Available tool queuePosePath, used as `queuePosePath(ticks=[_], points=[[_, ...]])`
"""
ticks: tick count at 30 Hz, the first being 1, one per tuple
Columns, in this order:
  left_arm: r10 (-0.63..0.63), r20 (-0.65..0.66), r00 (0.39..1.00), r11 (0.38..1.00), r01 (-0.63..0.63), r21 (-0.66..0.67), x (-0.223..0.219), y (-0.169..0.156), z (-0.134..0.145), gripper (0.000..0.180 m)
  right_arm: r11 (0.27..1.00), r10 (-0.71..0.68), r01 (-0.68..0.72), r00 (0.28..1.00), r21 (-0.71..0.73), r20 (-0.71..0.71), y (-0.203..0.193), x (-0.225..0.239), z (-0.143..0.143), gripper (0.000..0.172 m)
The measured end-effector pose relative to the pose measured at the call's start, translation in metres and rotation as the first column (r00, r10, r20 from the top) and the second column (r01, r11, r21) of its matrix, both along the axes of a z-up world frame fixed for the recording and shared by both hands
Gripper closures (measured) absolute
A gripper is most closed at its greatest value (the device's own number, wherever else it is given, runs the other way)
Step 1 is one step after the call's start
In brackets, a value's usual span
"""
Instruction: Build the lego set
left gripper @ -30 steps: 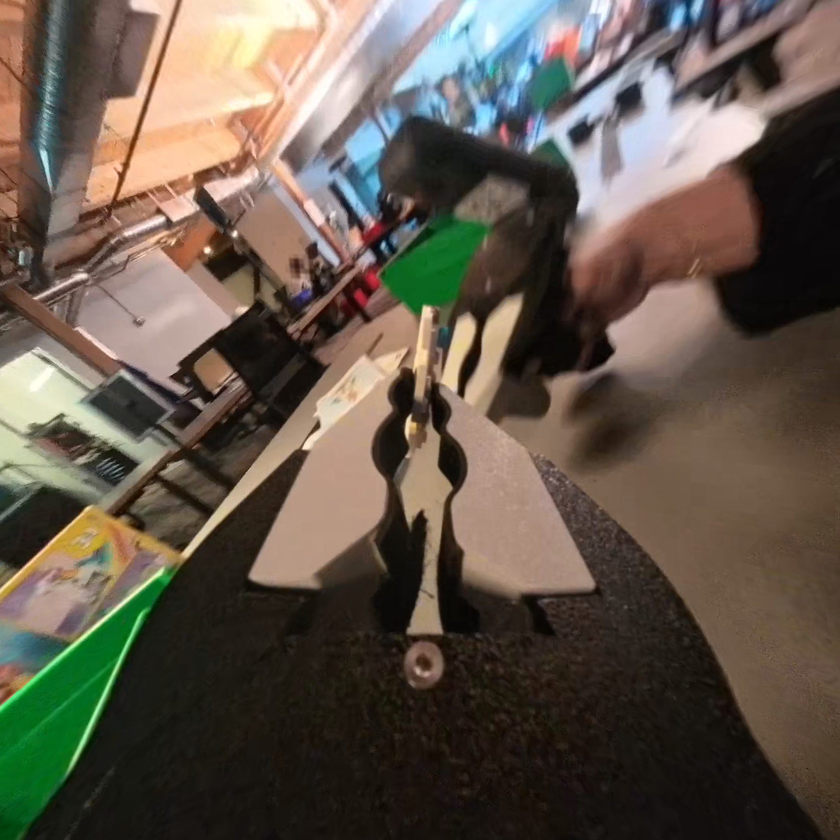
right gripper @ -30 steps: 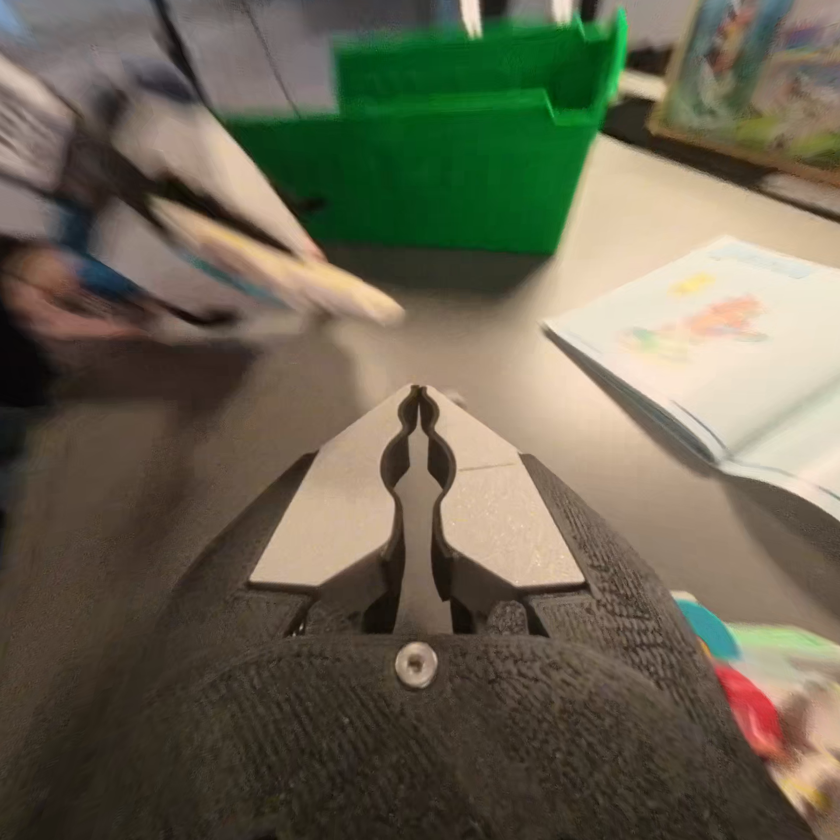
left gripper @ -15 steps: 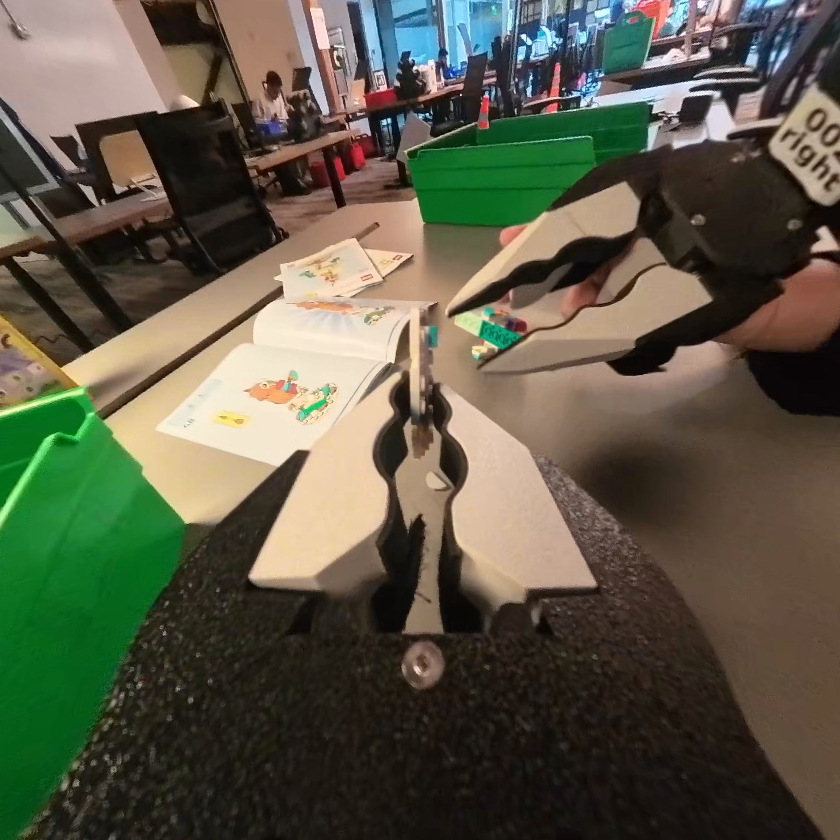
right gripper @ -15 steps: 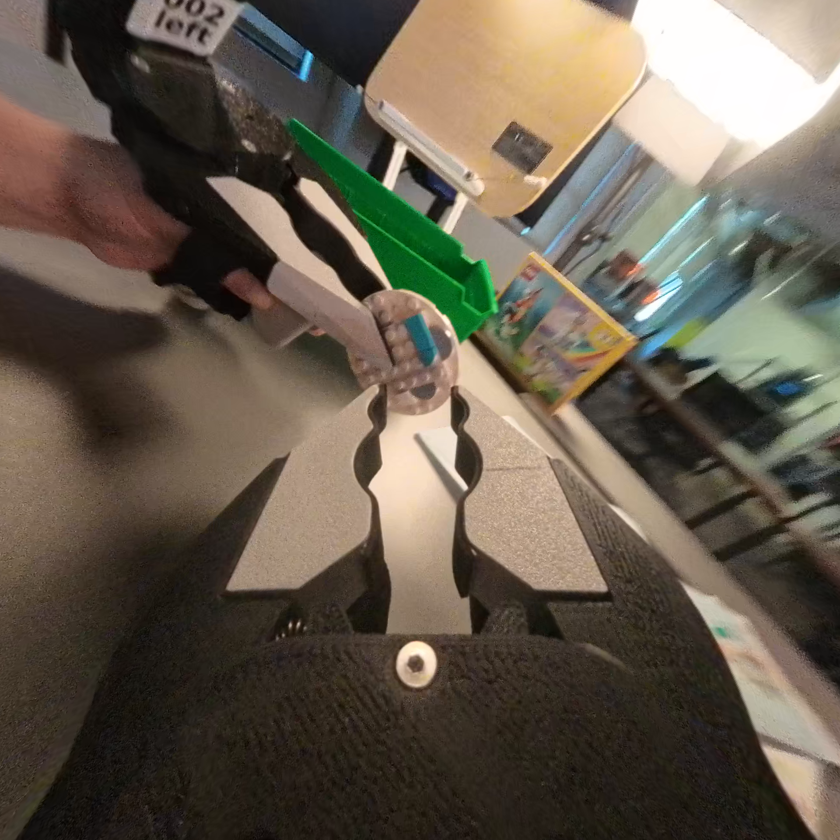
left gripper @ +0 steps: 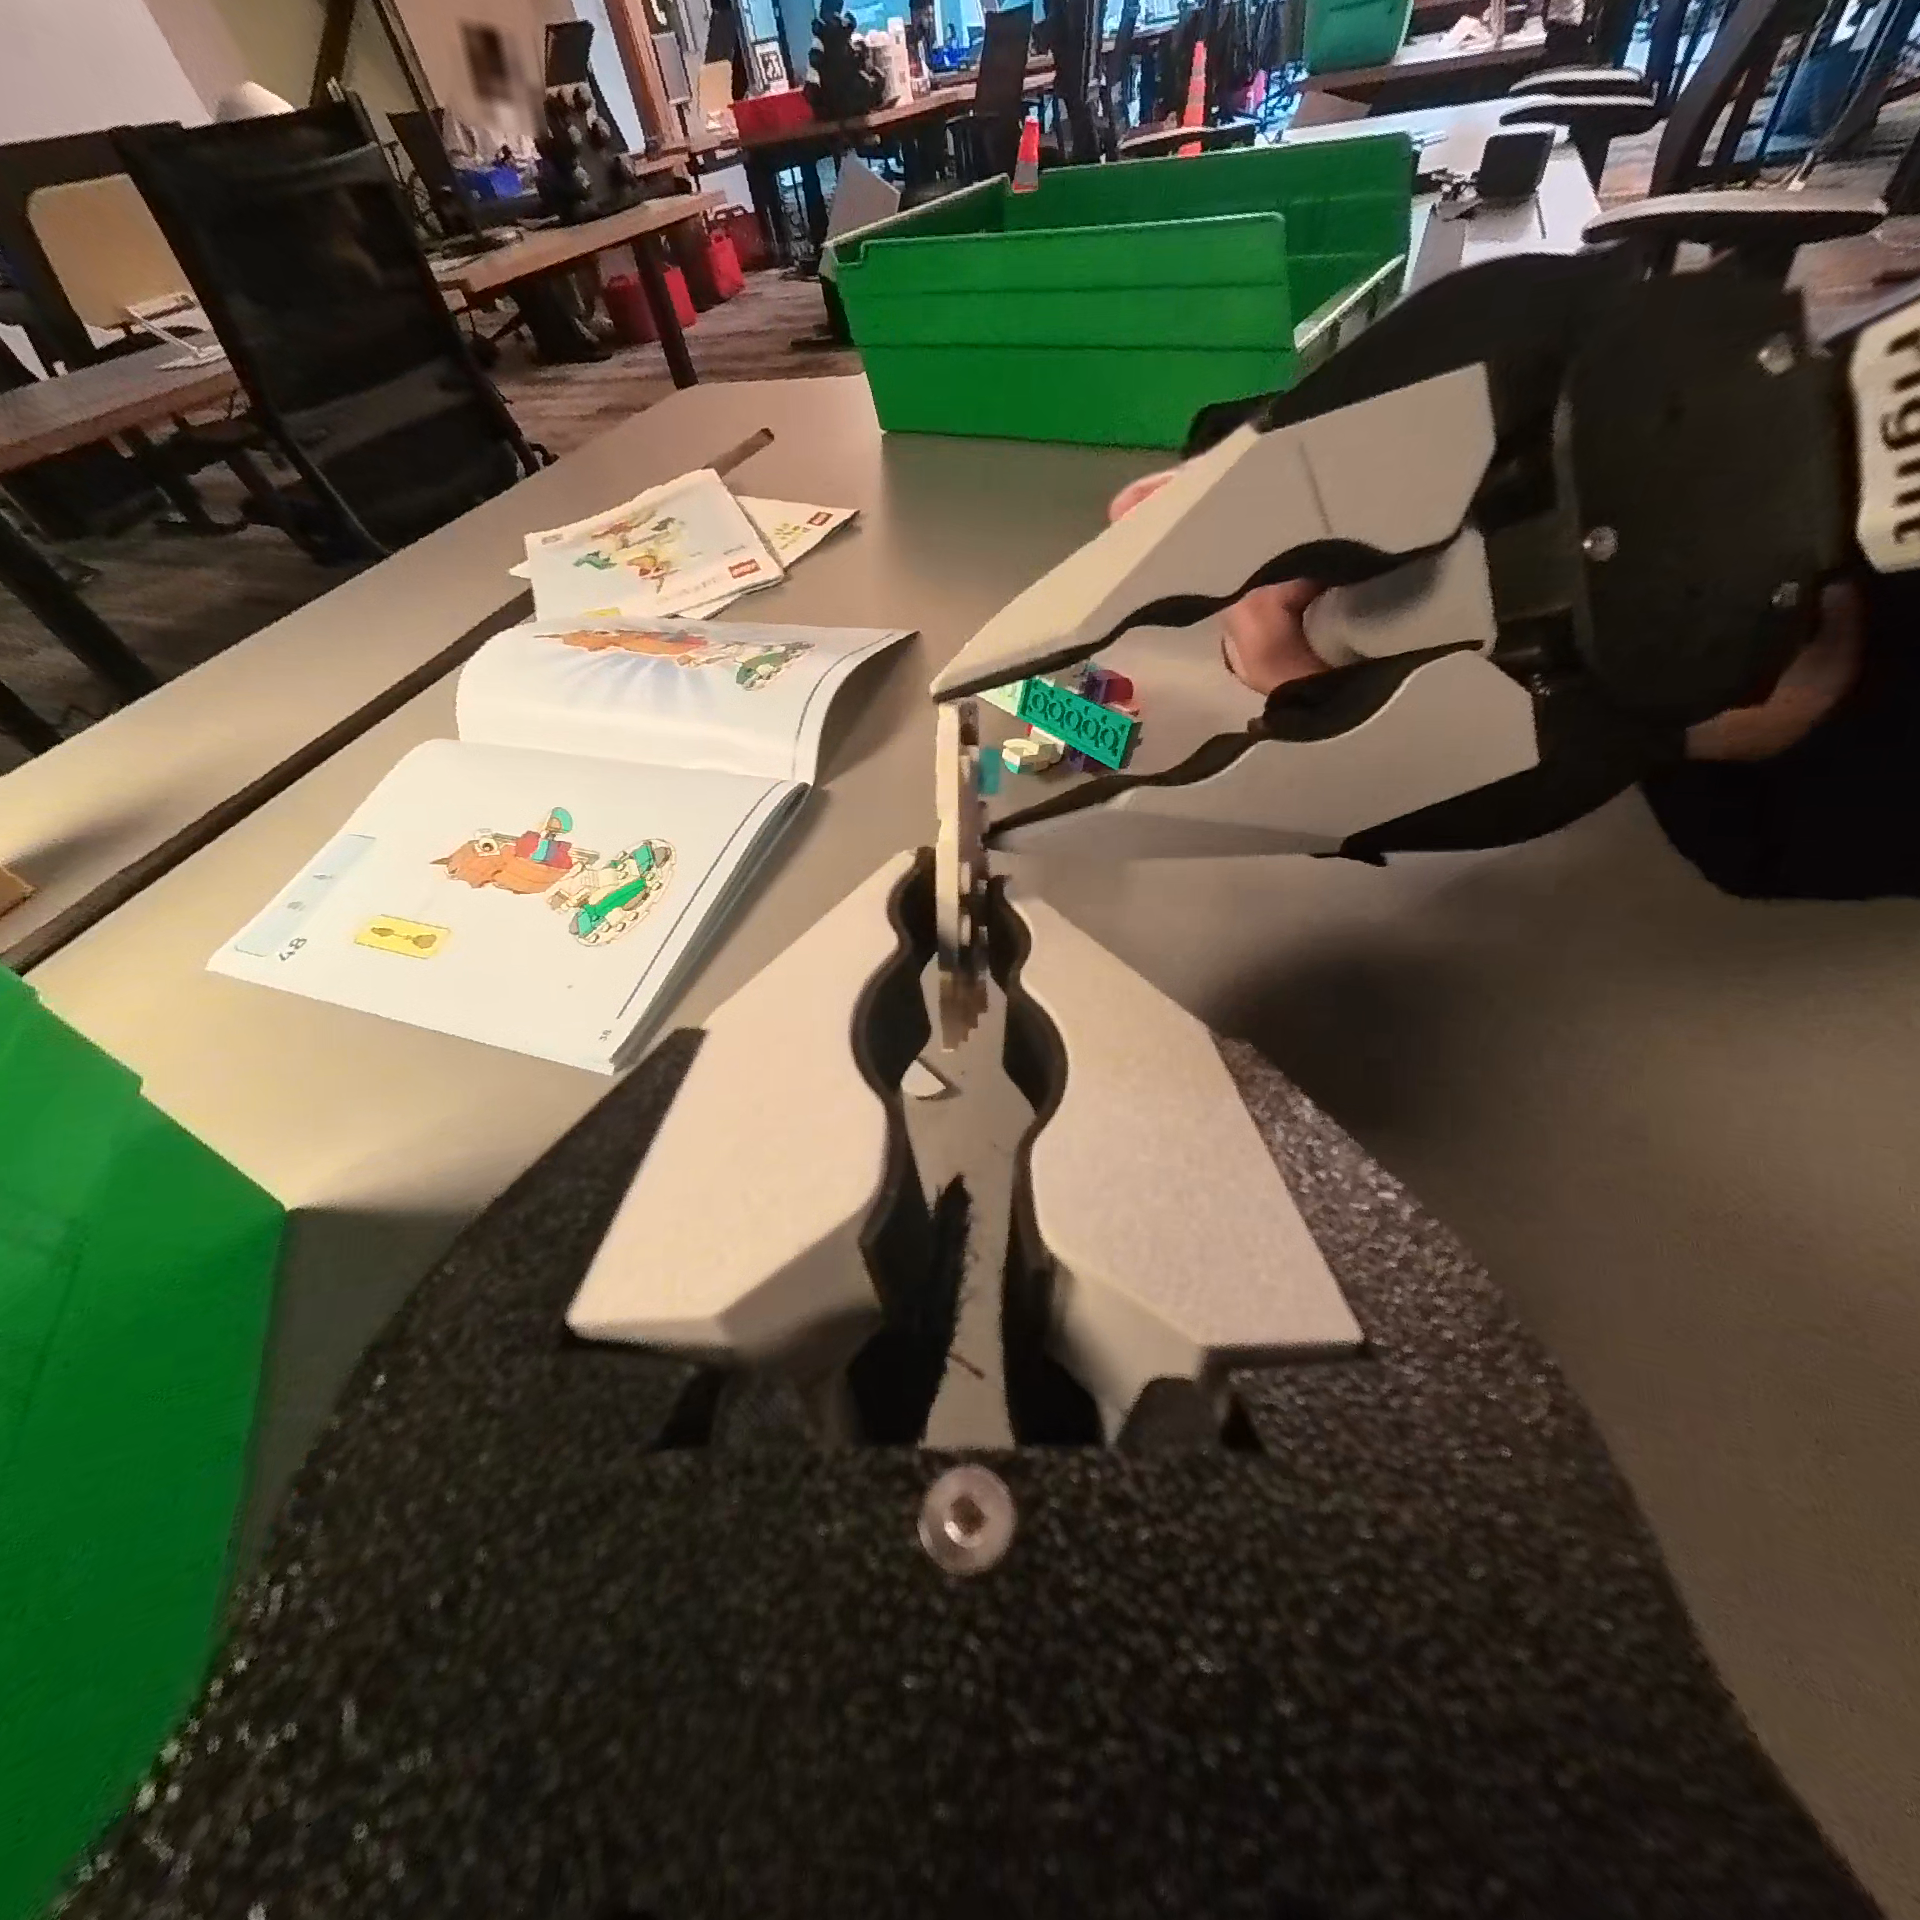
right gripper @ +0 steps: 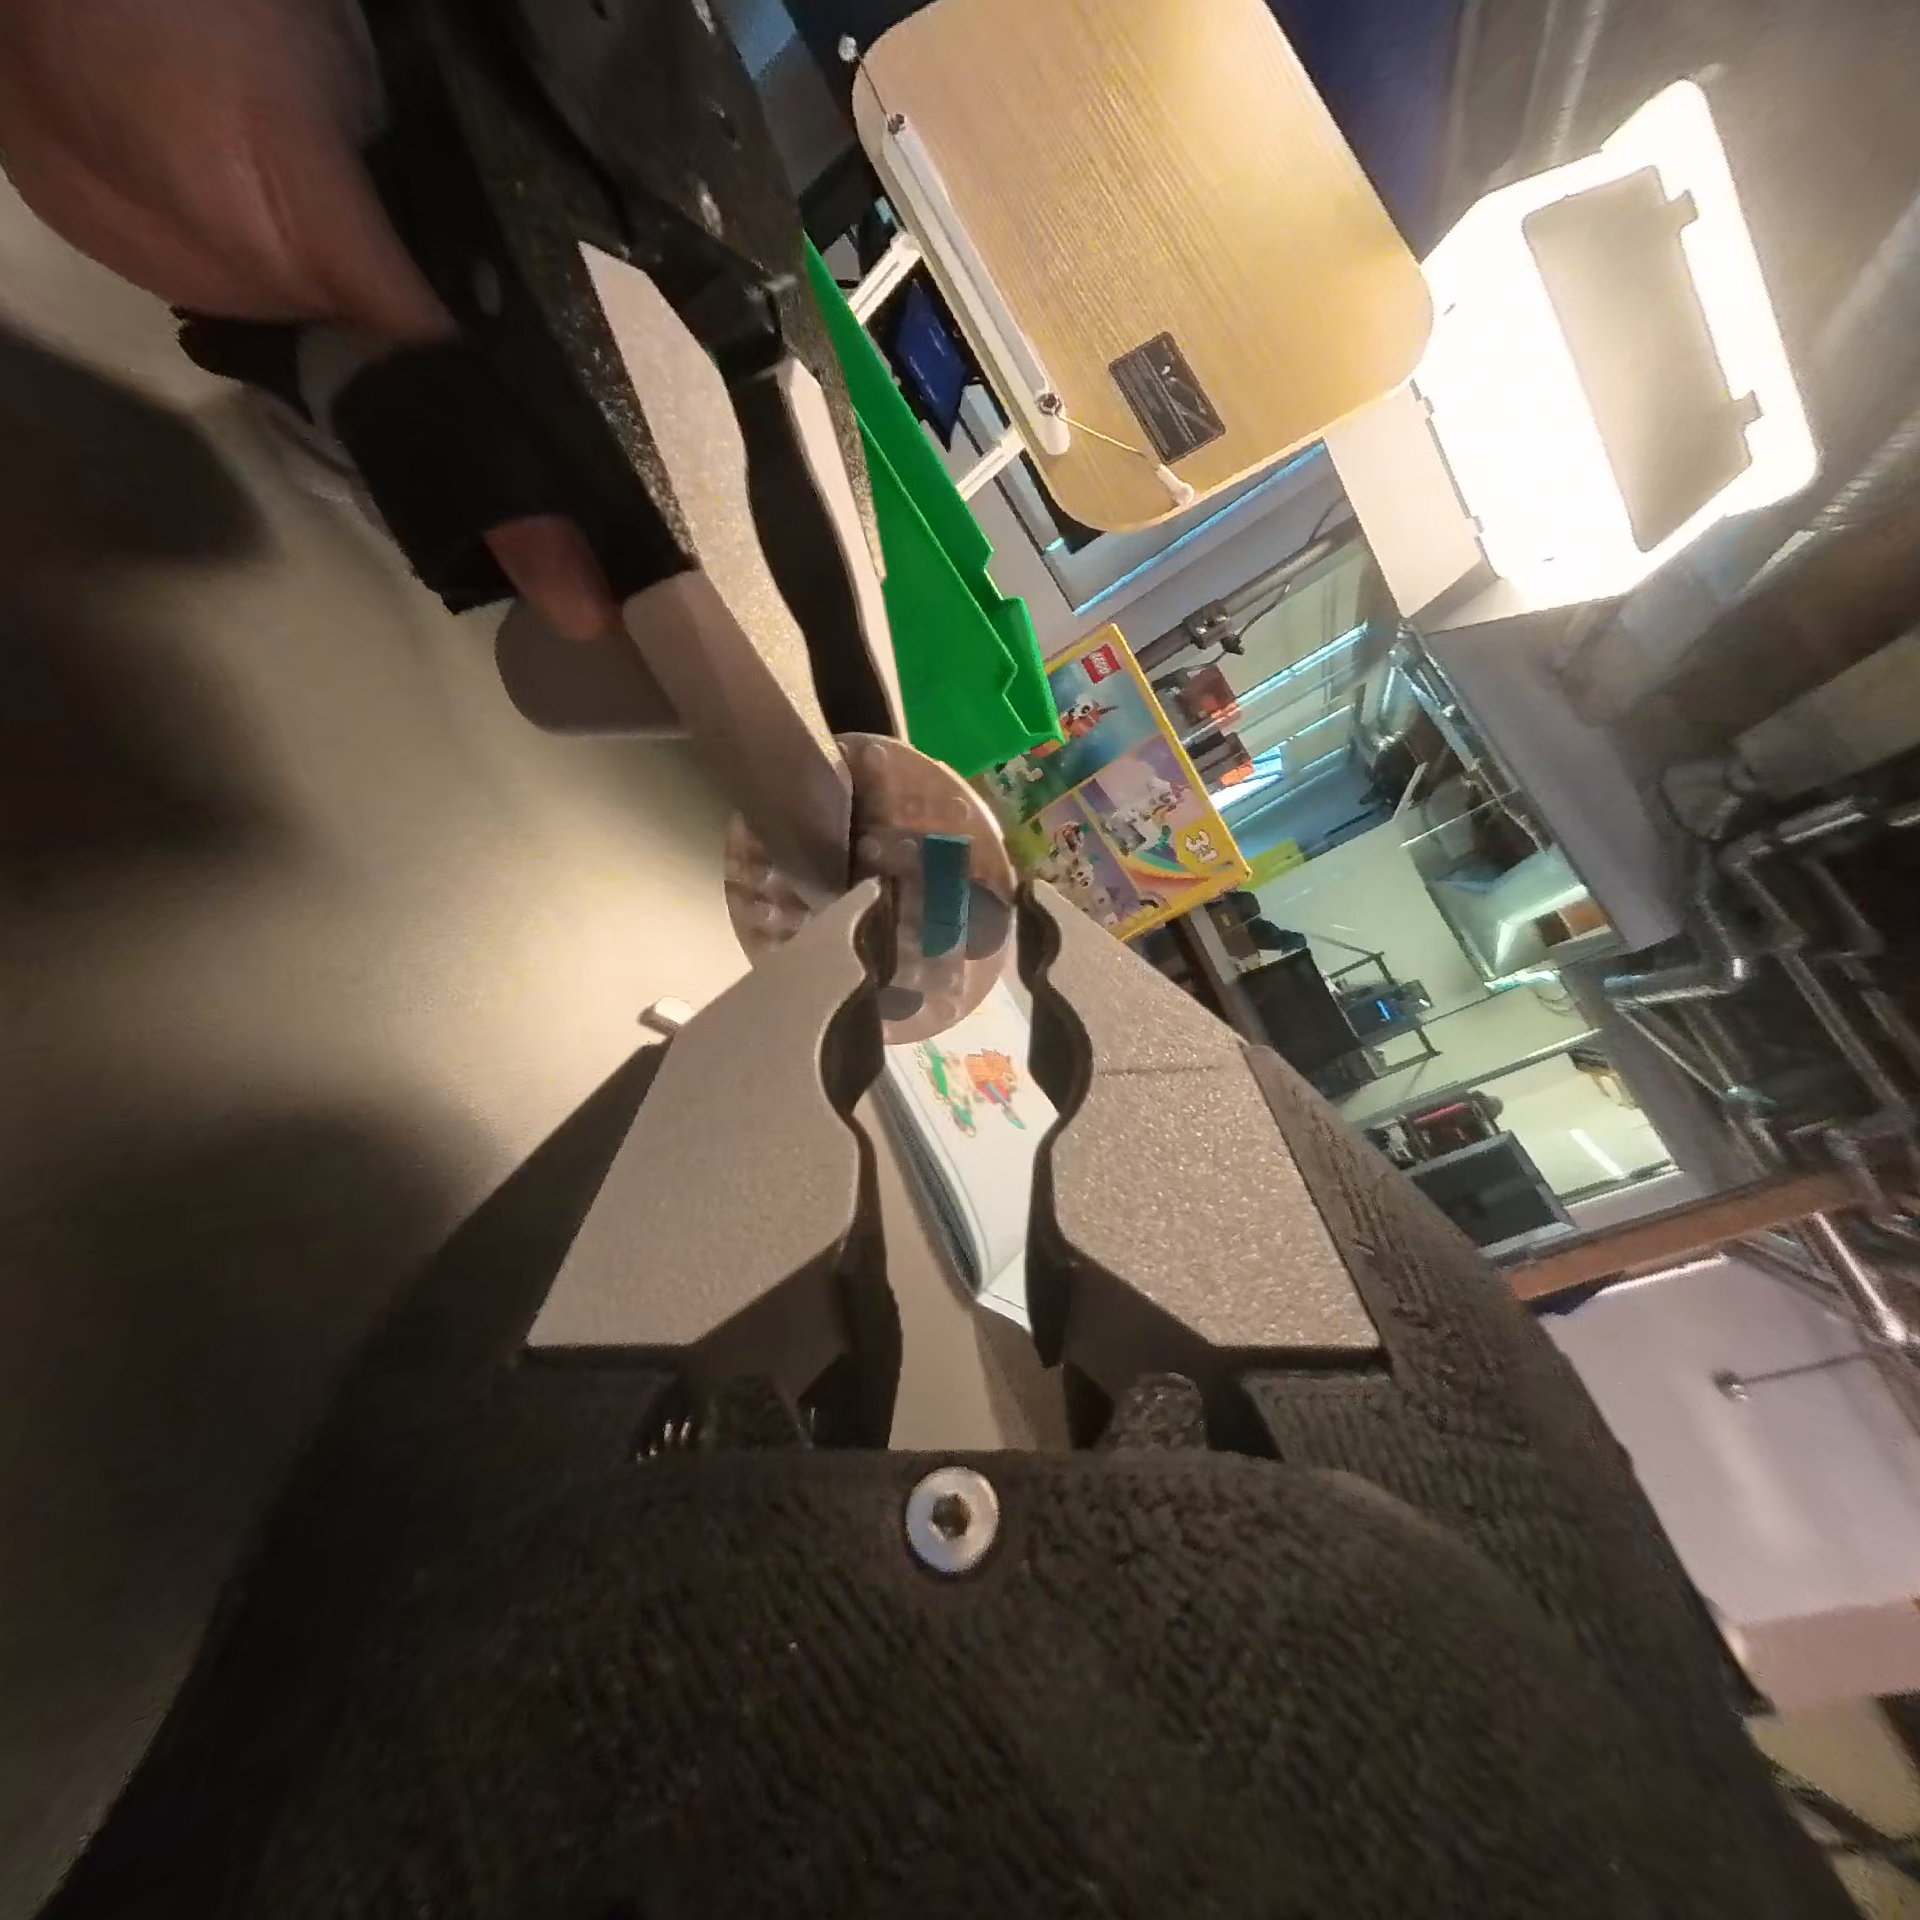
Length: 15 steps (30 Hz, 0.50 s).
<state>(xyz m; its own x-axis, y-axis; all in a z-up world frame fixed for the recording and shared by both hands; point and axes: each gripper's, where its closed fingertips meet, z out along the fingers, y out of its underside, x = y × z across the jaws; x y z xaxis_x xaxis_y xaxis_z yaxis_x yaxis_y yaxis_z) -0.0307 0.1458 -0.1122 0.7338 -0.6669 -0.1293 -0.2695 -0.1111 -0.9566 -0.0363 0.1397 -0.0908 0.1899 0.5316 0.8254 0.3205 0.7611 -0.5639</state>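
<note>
1. Left gripper (left gripper: 961, 914) clamps a round tan studded plate (left gripper: 954, 831) on edge, both pads pressed on its lower part; plate stands upright above the fingertips, small teal piece (left gripper: 989, 771) stuck to its studded face.
2. Right gripper (left gripper: 961, 753) comes in from the right, tilted on its side, jaws spread; one fingertip sits at the plate's top edge, the other by its studded face. Can't tell whether either tip touches it.
3. Right wrist view: the right gripper's fingers (right gripper: 1132, 1049) flank the teal piece (right gripper: 943, 896), daylight visible on both sides, nothing pinched.
4. Grey table (left gripper: 1558, 1091) below. Open instruction booklet (left gripper: 540, 862) lies left of the grippers, smaller leaflets (left gripper: 665, 545) farther back.
5. Small pile of loose bricks (left gripper: 1075, 722), including a green studded one, sits on the table just beyond the plate, seen between the right gripper's fingers.
6. Green bins (left gripper: 1070, 301) at the far side of the table; another green bin (left gripper: 94, 1299) near left.
7. Colourful toy box (right gripper: 1132, 790) stands beyond the green bin in the right wrist view.
</note>
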Motion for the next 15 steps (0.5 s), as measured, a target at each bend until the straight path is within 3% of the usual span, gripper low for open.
queuePosePath(ticks=[6,15], points=[[-0.027,0.043,0.999,1.0,0.027,0.001,0.0007,-0.0022,0.0049,0.176,0.997,-0.02,0.019,1.0,-0.071,-0.011,0.0001,0.0001,0.0039,0.152],[0.045,0.114,0.992,0.997,-0.039,-0.061,-0.0047,0.0056,0.0022,0.176,0.991,-0.129,0.128,0.991,0.039,0.038,0.0031,0.0013,0.0031,0.153]])
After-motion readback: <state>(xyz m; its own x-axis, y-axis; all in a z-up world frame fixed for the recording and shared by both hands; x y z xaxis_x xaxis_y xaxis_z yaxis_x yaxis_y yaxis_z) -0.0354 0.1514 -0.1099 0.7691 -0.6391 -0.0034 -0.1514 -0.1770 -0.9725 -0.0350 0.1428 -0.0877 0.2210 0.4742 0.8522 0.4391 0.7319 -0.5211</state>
